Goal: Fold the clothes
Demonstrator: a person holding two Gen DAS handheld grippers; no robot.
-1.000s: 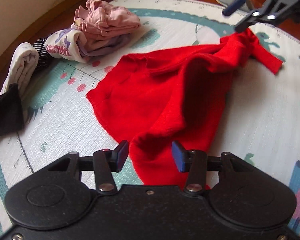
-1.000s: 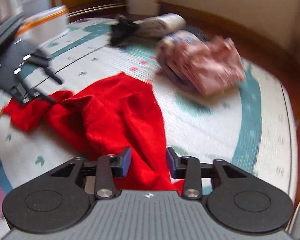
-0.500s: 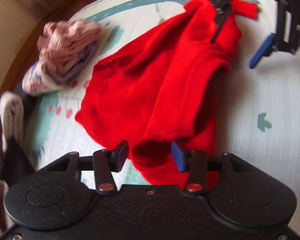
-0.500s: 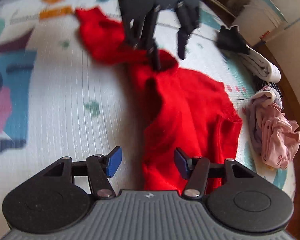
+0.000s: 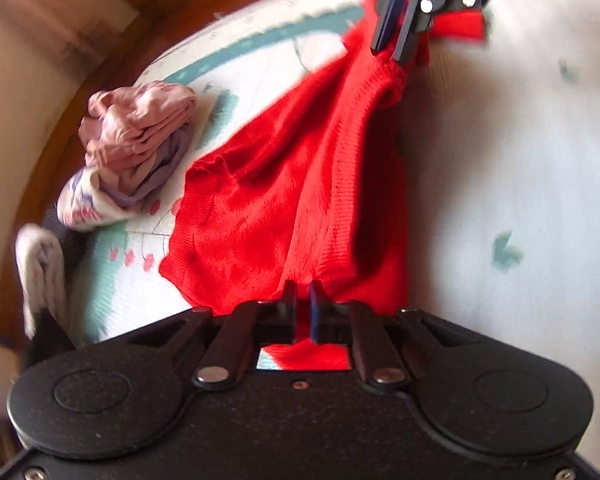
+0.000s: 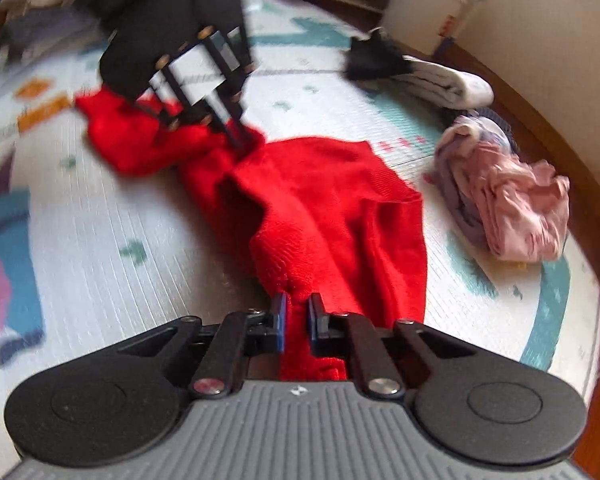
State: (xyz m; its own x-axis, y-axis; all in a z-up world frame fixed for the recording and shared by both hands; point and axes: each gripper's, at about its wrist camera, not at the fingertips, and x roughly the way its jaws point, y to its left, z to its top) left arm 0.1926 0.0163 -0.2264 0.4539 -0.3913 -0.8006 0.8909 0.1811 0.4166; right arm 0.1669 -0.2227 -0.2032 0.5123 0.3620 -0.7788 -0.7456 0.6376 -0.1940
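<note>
Both claws having just been closed, the soft, limp red garment (image 5: pixel 284 200) is being pinched at opposite ends by the left claw (image 5: pixel 302 300) and right claw (image 6: pixel 296 312).

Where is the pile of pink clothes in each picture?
Left wrist view: the pink clothes pile sits at the left, on the play mat, left of the red sweater.
Right wrist view: the pile sits at the right, near the mat's edge, right of the sweater.
Shared landmark: the red sweater, pinched by both grippers.
</note>
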